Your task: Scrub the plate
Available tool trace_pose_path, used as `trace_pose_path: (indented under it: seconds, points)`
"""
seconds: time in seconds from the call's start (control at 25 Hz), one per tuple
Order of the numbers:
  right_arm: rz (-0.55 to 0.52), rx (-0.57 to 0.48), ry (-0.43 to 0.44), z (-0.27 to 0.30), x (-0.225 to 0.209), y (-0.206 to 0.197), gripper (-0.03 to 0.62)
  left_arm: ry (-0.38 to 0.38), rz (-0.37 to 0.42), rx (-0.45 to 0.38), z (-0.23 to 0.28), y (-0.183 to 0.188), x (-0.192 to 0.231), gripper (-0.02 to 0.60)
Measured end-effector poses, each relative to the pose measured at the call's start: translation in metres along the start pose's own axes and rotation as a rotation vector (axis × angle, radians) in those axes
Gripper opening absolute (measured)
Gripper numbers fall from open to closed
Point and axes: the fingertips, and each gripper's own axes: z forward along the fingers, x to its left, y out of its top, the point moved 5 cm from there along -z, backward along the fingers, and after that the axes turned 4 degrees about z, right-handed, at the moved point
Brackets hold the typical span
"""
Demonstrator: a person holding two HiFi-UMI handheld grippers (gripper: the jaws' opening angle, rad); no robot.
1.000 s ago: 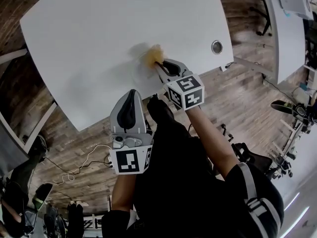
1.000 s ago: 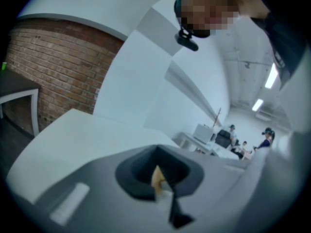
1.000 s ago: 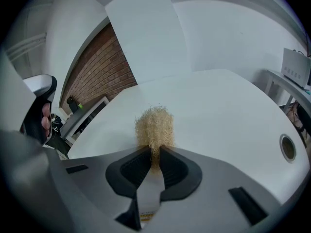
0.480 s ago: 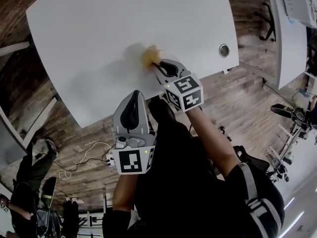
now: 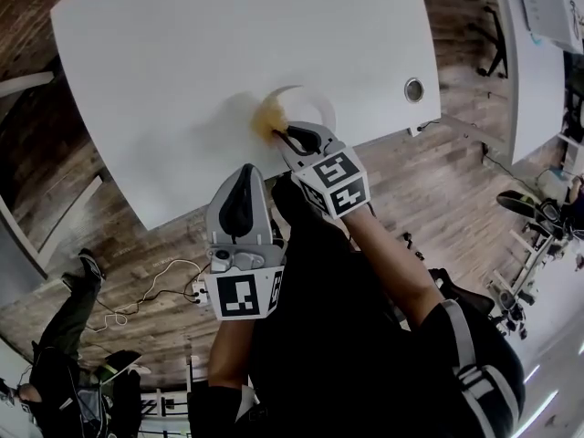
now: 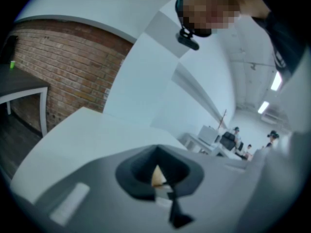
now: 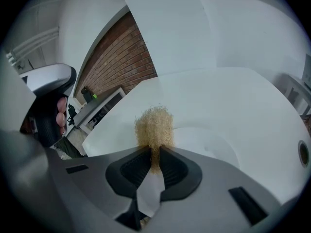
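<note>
A white plate [image 5: 315,105] lies on the white table [image 5: 182,53] near its front edge, hard to tell from the tabletop; only its curved rim shows. My right gripper [image 5: 281,133] is shut on a golden wire scrubber [image 5: 266,117], which rests against the plate's left rim. In the right gripper view the scrubber [image 7: 154,128] sticks out of the right gripper [image 7: 154,155] above the plate [image 7: 209,144]. My left gripper [image 5: 241,190] hangs off the table's front edge, shut with nothing in it; in its own view the left gripper [image 6: 156,173] shows only a sliver between its pads.
A round cable hole [image 5: 413,89] sits in the table's right corner. Below the table edge is wood floor with loose cables [image 5: 155,299]. Another white desk [image 5: 538,35] stands to the right. A person [image 5: 55,372] is at the lower left.
The right gripper and scrubber have slid a little toward the table's front edge, and the plate's rim now shows beside the scrubber. The left gripper has stayed put.
</note>
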Motion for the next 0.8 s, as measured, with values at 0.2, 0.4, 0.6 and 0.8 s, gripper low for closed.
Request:
trace_pose_path:
  seconds: [0.2,0.4,0.6,0.8]
  points:
    - [-0.002,0.014,0.012,-0.009,0.005,-0.017,0.048,-0.001,0.007,-0.014,-0.004,-0.001,-0.007,0.003]
    - [0.001,0.018,0.014,-0.021,0.006,-0.033,0.048,-0.004,0.01,-0.019,-0.009,-0.004,-0.017,0.003]
    - [0.019,0.018,-0.004,-0.035,-0.001,-0.048,0.048,-0.018,0.014,-0.018,-0.015,-0.008,-0.032,0.003]
    - [0.035,0.012,-0.034,-0.05,-0.013,-0.06,0.048,-0.039,0.023,-0.016,-0.018,-0.011,-0.047,0.003]
